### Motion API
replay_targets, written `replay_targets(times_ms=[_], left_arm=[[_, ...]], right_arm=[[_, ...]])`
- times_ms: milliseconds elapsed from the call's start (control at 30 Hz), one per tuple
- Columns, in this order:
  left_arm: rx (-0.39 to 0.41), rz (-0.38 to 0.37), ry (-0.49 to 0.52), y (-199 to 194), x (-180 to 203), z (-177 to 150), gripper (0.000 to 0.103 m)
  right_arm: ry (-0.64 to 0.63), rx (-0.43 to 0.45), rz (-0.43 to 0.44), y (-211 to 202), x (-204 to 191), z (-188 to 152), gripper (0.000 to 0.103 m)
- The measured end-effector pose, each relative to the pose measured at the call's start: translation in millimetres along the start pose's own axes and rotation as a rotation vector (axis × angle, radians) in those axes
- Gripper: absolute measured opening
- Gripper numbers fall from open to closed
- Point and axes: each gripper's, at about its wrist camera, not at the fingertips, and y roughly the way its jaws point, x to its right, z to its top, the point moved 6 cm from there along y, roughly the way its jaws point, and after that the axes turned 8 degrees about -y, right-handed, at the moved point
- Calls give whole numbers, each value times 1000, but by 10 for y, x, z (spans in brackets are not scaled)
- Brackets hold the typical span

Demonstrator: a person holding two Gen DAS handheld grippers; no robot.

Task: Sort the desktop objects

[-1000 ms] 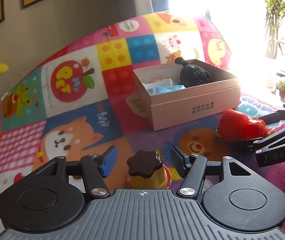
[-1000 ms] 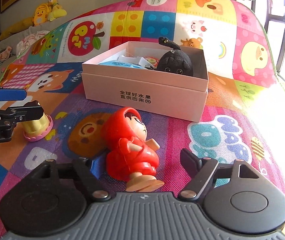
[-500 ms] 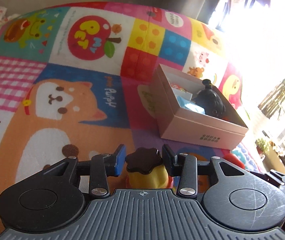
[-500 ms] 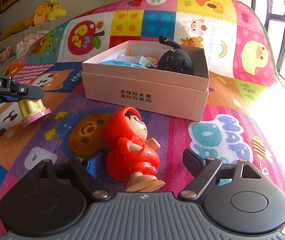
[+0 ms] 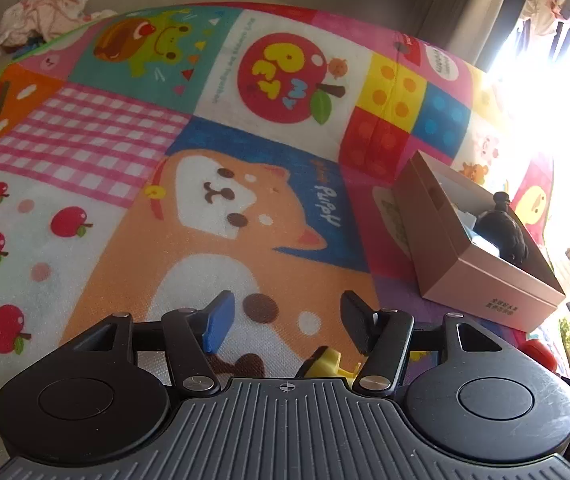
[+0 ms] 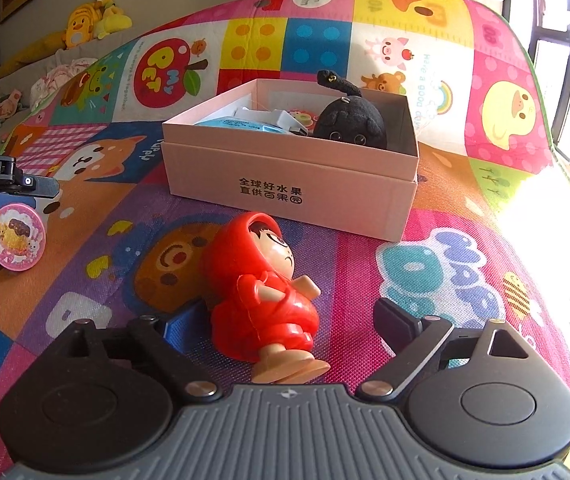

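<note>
The left gripper (image 5: 283,322) angles down toward the mat, its jaws just opened again and standing apart, pressing on nothing, with only a yellow toy peeking up close to its body. The right gripper (image 6: 281,322) angles down too, jaws spreading wide on either side of the red figure, pads clear of it.

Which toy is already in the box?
The black plush toy. It sits inside the pink box, while the red hooded doll and the pudding toy are out on the colourful mat.
</note>
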Motion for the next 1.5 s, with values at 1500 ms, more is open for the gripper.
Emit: replay_targets(times_ms=[1500], left_arm=[[-39, 17, 348, -144, 580, -649, 97]], right_arm=[[-101, 49, -39, 13, -158, 125, 97]])
